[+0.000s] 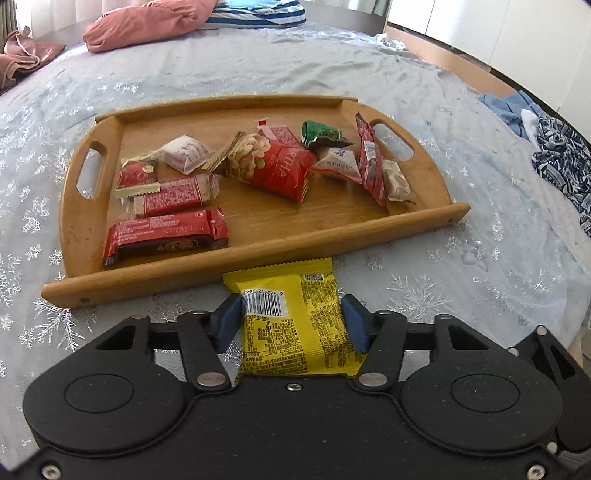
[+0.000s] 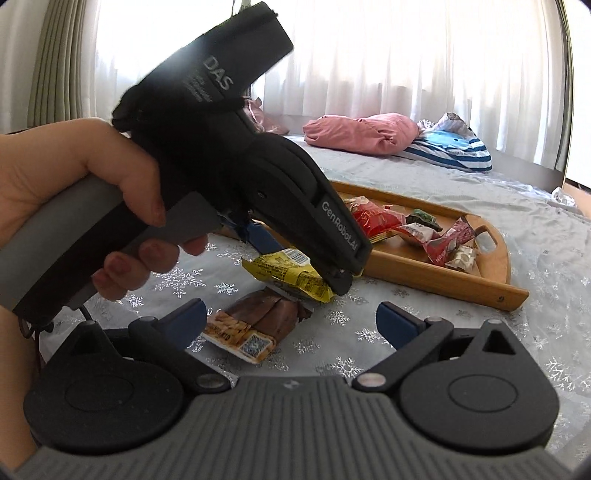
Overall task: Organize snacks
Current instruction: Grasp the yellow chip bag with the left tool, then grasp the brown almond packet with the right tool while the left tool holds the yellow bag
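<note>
My left gripper is shut on a yellow snack packet and holds it just in front of the near rim of a wooden tray. The tray holds several snacks: red bars, a red nut bag, a green packet. In the right wrist view the left gripper holds the yellow packet just above the cloth. My right gripper is open and empty, with a brown snack packet lying on the cloth between its fingers, near the left one.
A pale snowflake tablecloth covers the surface. A pink cushion and a striped cloth lie at the far side. Blue patterned fabric lies at the right edge. The tray also shows in the right wrist view.
</note>
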